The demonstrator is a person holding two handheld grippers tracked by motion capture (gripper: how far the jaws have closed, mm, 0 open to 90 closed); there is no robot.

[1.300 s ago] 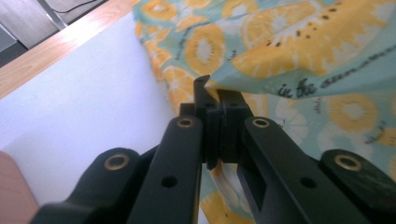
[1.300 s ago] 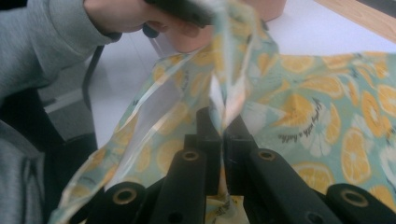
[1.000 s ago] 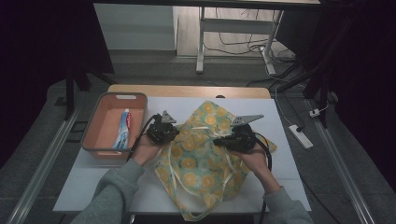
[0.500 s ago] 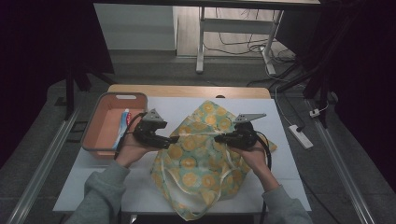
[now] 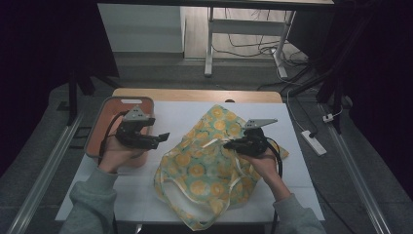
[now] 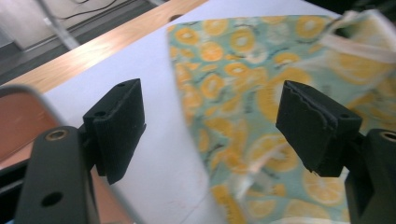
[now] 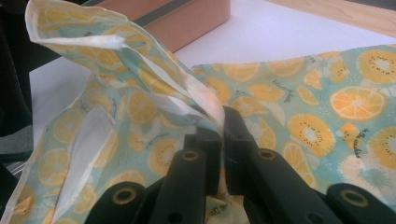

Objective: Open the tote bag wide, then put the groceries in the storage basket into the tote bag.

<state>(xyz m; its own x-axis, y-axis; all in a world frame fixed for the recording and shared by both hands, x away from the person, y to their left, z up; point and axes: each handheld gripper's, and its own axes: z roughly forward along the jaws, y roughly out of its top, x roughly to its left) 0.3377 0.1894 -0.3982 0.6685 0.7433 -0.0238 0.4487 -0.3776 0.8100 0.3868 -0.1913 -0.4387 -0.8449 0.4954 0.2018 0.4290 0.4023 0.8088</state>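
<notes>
A fabric bag (image 5: 204, 168) printed with orange slices lies on the white table cover (image 5: 175, 114), its cream handles hanging over the front edge. My right gripper (image 5: 228, 144) is shut on the bag's upper rim; in the right gripper view the cloth (image 7: 140, 70) stands up pinched between the jaws of that gripper (image 7: 220, 128). My left gripper (image 5: 164, 137) hovers left of the bag, over the edge of the orange tray (image 5: 122, 101). Its jaws have just been opening and stand wide, my left gripper (image 6: 210, 126) holding nothing, with the bag (image 6: 243, 84) beyond.
The orange tray (image 7: 187, 18) stands at the table's left side. A bare wooden strip (image 5: 195, 95) runs along the far edge. On the floor to the right lies a white power strip (image 5: 314, 142). Metal frame legs (image 5: 209, 44) stand behind the table.
My left gripper has let go of the bag's left edge, opened, and moved left and up toward the tray. The bag's left side has dropped. The right gripper has stayed put.
</notes>
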